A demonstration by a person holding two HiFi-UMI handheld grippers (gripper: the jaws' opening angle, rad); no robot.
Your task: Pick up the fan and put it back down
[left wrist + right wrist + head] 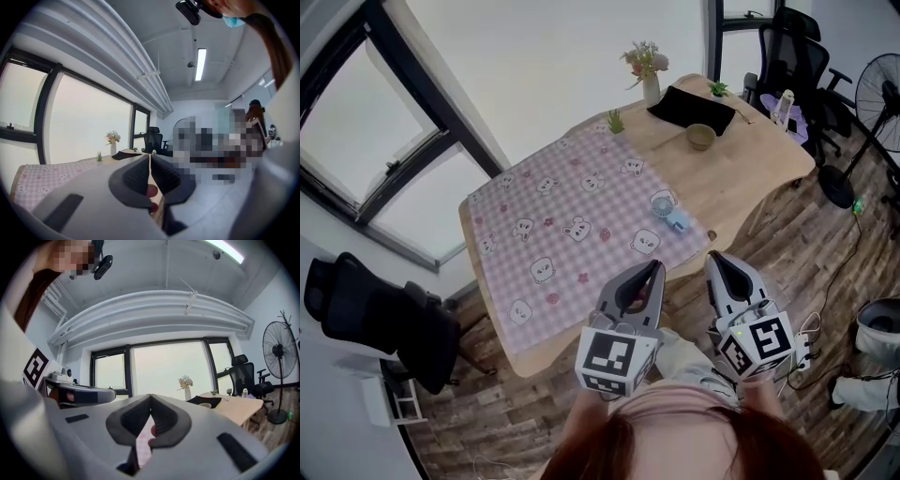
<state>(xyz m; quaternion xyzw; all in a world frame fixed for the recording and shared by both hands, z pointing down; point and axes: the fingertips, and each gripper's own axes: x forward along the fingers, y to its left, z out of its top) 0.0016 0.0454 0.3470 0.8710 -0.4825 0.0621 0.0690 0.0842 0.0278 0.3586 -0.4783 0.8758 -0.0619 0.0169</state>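
A small light-blue fan (667,210) stands on the pink checked cloth (572,225), near the cloth's right edge on the wooden table (750,173). My left gripper (655,266) is held in front of the table's near edge, short of the fan, its jaws shut on nothing. To its right, my right gripper (713,256) is also shut and empty, level with the table's corner. The left gripper (149,156) in its own view has its pads pressed together. The right gripper (150,396) in its own view is closed the same way. Neither gripper view shows the small fan.
At the table's far end are a vase of flowers (649,73), a black mat (692,109), a bowl (701,137) and small plants. A tall standing fan (874,103) and office chairs (797,47) are at the right. A black chair (380,319) stands at the left.
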